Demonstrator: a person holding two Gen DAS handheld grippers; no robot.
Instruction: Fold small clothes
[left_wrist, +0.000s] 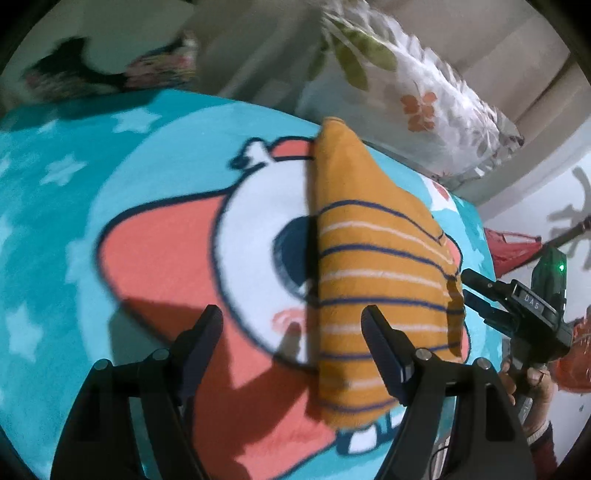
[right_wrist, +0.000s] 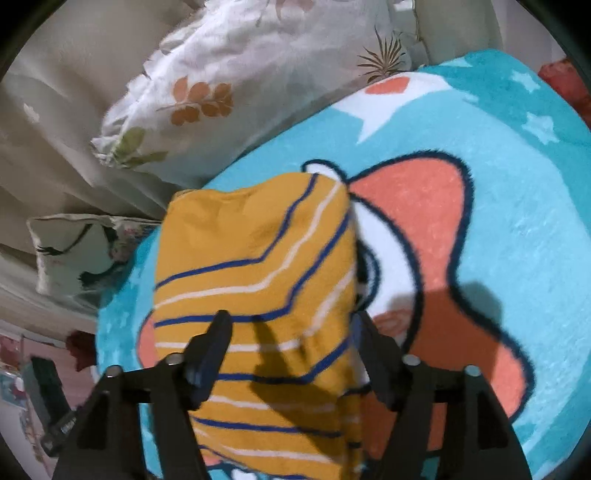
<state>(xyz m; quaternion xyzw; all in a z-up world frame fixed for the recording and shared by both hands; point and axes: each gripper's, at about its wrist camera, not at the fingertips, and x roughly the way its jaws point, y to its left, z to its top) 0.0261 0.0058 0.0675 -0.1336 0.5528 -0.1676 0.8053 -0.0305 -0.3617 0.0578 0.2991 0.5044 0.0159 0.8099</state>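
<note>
From the left wrist we see a dark patterned cushion (left_wrist: 110, 74) at the far left, beyond the blanket's (left_wrist: 55, 229) teal edge. The blanket, with white stars and a big cartoon face in coral and white, covers the whole bed. Our left gripper (left_wrist: 291, 325) hangs over the cartoon with its jaws spread and nothing between them; its right finger (left_wrist: 384, 350) shows against the shirt's near edge, though we cannot tell if it touches. The shirt (left_wrist: 373, 288), mustard with navy and white stripes, lies folded on the blanket, right of the face. Behind it lies a floral pillow (left_wrist: 417, 92). At the far right, a hand (left_wrist: 532, 380) holds the right gripper (left_wrist: 476, 291), just beside the shirt.

From the right wrist we see the pillow (right_wrist: 221, 74) upper left and the shirt (right_wrist: 258, 258) in the middle. The right gripper (right_wrist: 291, 332) stands released above it, jaws apart, gripping nothing.
</note>
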